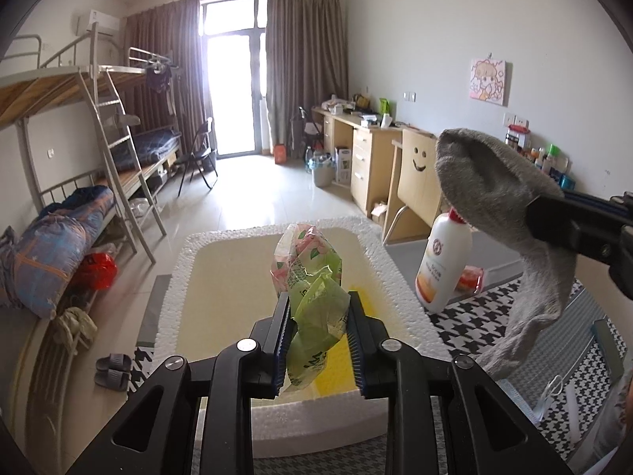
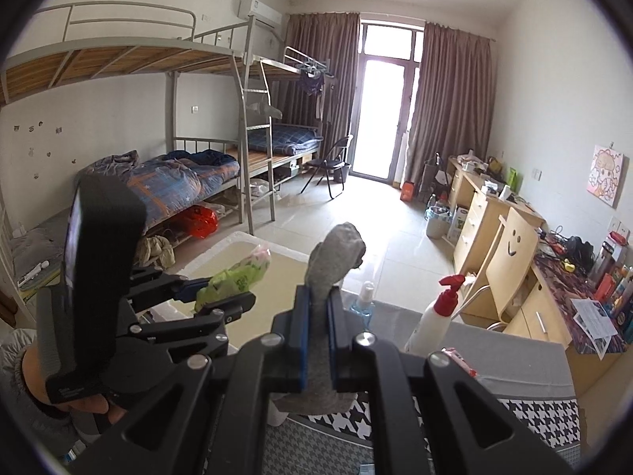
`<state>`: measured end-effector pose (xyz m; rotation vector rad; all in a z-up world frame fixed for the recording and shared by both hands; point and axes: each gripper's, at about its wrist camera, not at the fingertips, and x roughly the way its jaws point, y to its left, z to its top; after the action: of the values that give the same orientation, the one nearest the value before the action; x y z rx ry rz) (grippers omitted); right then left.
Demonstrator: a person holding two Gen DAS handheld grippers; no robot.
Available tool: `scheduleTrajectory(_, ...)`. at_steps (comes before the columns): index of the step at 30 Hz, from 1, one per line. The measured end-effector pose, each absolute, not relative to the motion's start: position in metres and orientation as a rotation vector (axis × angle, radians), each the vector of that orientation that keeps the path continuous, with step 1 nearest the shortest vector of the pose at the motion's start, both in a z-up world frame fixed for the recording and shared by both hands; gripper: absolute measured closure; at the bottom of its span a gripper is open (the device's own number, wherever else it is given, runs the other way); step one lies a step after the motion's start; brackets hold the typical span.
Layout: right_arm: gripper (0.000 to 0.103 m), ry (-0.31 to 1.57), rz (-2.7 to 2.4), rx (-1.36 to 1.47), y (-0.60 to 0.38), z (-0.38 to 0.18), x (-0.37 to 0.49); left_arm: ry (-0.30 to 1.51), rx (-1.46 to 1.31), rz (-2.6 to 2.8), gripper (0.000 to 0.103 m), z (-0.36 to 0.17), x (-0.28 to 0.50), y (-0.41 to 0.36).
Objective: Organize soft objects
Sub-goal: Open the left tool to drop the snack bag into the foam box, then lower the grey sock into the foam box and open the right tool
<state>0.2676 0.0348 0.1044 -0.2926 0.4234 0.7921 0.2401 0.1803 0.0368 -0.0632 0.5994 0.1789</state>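
1. I count two soft things: one green-and-pink plastic packet (image 1: 312, 297) and one grey sock (image 1: 502, 213).
2. My left gripper (image 1: 318, 340) has its jaws narrow, pinching the packet, which stands upright over the one white foam box (image 1: 395, 261).
3. My right gripper (image 2: 316, 340) has its jaws clamped on the sock, long axis upright, beside one white pump bottle (image 2: 431, 320).

Left gripper (image 1: 318, 340): tilted downward, jaws part-open around a green packet (image 1: 312, 316). Right gripper (image 2: 316, 336): jaws clamped on a grey sock (image 2: 332, 261).
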Motion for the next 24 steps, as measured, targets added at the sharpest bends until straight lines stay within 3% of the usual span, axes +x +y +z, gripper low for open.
scheduleTrajectory(2,0.092,0.430,0.788,-0.293,0.035,0.102,0.269,0.614,-0.064,0.185,0.067,0.034,0.243,0.182)
scheduleTrajectory(4,0.092,0.434,0.784,-0.295,0.036,0.101,0.270,0.622,-0.065,0.186,0.043,0.033,0.245,0.185)
scheduleTrajectory(7,0.092,0.438,0.780,-0.298,0.037,0.100,0.272,0.600,-0.068,0.213,0.024,0.035,0.241,0.188)
scheduleTrajectory(9,0.092,0.441,0.776,-0.297,0.038,0.100,0.274,0.587,-0.068,0.232,0.017,0.036,0.239,0.190)
scheduleTrajectory(24,0.092,0.405,0.797,-0.309,0.055,0.116,0.275,0.548,-0.094,0.287,0.012,0.044,0.218,0.204)
